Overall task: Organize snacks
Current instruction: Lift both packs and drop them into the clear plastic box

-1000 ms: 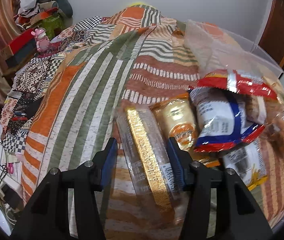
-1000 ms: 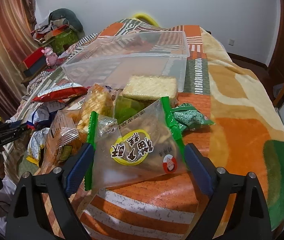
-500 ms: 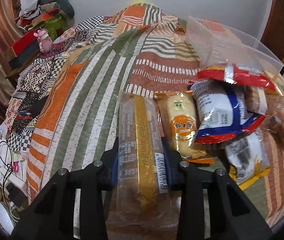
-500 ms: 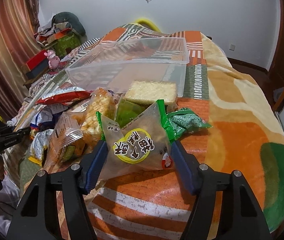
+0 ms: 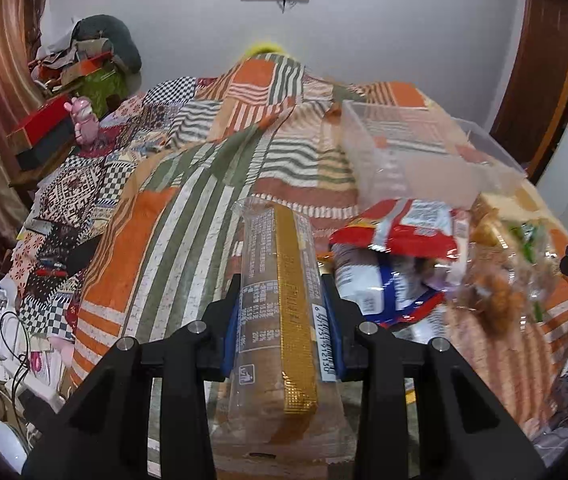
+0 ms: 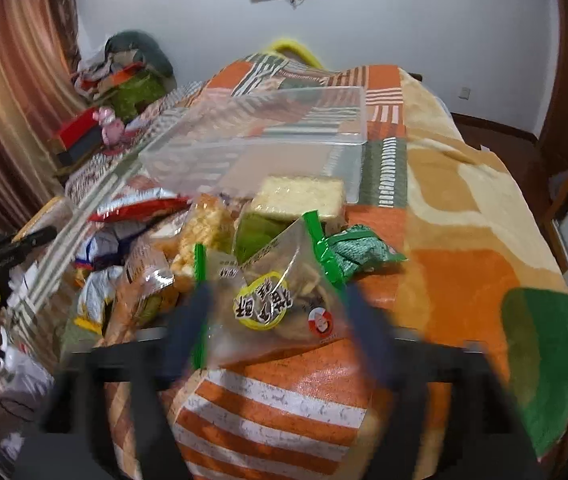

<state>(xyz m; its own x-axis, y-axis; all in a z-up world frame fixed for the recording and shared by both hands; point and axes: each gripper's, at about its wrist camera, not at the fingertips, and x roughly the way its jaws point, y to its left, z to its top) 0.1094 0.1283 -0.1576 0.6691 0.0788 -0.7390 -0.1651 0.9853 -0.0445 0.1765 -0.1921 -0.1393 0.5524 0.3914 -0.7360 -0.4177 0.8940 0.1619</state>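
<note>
My left gripper [image 5: 281, 300] is shut on a long clear packet with a gold stripe [image 5: 279, 280] and holds it lifted above the striped bedspread. My right gripper [image 6: 275, 308], blurred by motion, is shut on a clear bag with green edges and a yellow label [image 6: 267, 296], raised off the pile. A heap of snack packets [image 6: 187, 240] lies on the bed, with a red and white packet [image 5: 400, 228] on top. A clear plastic bin [image 6: 267, 140] stands behind the pile; it also shows in the left wrist view [image 5: 412, 156].
The bed carries a patchwork blanket [image 5: 187, 208]. A cluttered side table with a red box [image 5: 43, 128] and a pink toy [image 5: 83, 120] stands at the left. A green packet [image 6: 360, 248] lies right of the pile. Orange blanket [image 6: 464, 280] lies to the right.
Both grippers closed on their packets and lifted them. The left view tilted up with the gold-striped packet; the right gripper rose with the green-edged bag.
</note>
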